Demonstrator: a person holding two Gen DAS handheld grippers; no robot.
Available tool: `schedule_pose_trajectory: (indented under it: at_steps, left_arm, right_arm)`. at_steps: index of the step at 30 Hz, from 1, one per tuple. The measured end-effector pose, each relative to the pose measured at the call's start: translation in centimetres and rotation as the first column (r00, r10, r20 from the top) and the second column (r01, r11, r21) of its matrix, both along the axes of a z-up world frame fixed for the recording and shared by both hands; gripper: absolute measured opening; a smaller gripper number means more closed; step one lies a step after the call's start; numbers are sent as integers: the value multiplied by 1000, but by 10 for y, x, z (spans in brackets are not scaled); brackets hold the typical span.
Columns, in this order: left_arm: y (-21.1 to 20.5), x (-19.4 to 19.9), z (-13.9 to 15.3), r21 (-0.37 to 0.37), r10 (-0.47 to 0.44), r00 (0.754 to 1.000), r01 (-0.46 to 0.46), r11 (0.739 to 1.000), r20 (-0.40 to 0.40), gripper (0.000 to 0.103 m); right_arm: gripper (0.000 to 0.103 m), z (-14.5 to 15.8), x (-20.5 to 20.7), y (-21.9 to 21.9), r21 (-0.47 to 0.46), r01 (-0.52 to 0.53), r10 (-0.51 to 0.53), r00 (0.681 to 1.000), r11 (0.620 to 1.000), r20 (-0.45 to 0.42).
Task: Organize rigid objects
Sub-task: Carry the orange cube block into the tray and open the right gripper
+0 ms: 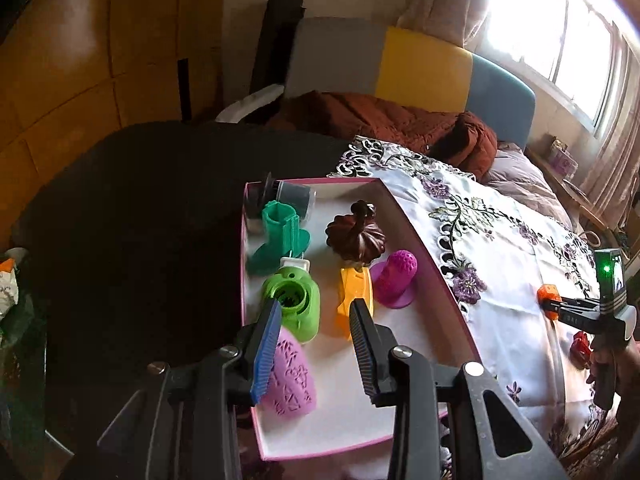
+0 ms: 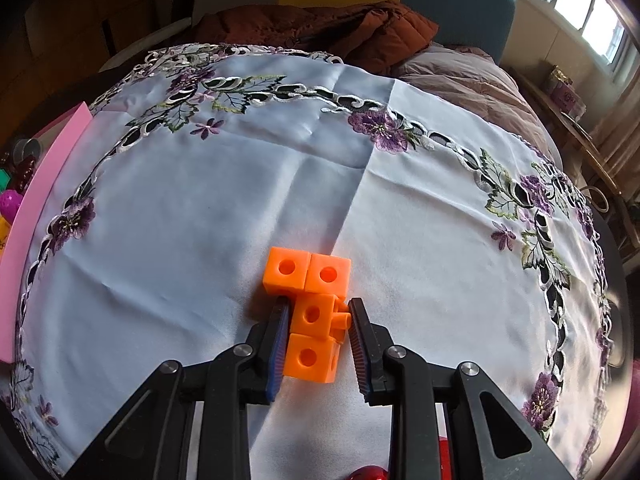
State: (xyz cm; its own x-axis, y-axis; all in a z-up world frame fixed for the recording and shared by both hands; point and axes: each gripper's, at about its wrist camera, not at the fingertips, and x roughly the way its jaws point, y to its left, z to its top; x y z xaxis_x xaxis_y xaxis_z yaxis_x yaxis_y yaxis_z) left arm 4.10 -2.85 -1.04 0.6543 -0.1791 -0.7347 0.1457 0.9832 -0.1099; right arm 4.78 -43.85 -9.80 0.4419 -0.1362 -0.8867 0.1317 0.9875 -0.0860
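A pink-rimmed box (image 1: 420,236) with a white floor holds several printed pieces: a teal boot shape (image 1: 280,236), a brown pumpkin (image 1: 354,236), a magenta cone (image 1: 394,276), a green round piece (image 1: 294,300), a yellow piece (image 1: 354,288) and a lilac patterned piece (image 1: 290,380). My left gripper (image 1: 316,306) hovers over the box, open, with nothing between its pads. On the embroidered cloth (image 2: 200,240) lies an orange piece made of joined cubes (image 2: 314,312). My right gripper (image 2: 319,303) is shut on its middle cube. The left wrist view shows that gripper (image 1: 556,304) far right.
A grey cup (image 1: 294,196) lies in the box's far corner. A red object (image 1: 580,350) sits on the cloth near the right hand. A dark tabletop (image 1: 140,220) is left of the box. A bed with a brown jacket (image 1: 400,124) lies behind, and a window (image 1: 560,32) at right.
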Motion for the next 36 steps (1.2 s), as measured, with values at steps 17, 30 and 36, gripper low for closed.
schedule_pose_trajectory:
  at_steps: [17,30,36]
  left_arm:
    - [9,-10,5,-16,3,1000,-2,1000,31,35]
    - [18,-10,1,-34,17,999,-16,999,30,35]
    - [23,-11,1,-32,26,999,-25,999,35,35]
  right_arm:
    - [28,2,2,-3,38,60,-59,998,997,-24]
    - [27,36,-5,33,50,44,-48,996,998,76]
    - [27,55,-6,81,102,-79,65,989,992,131]
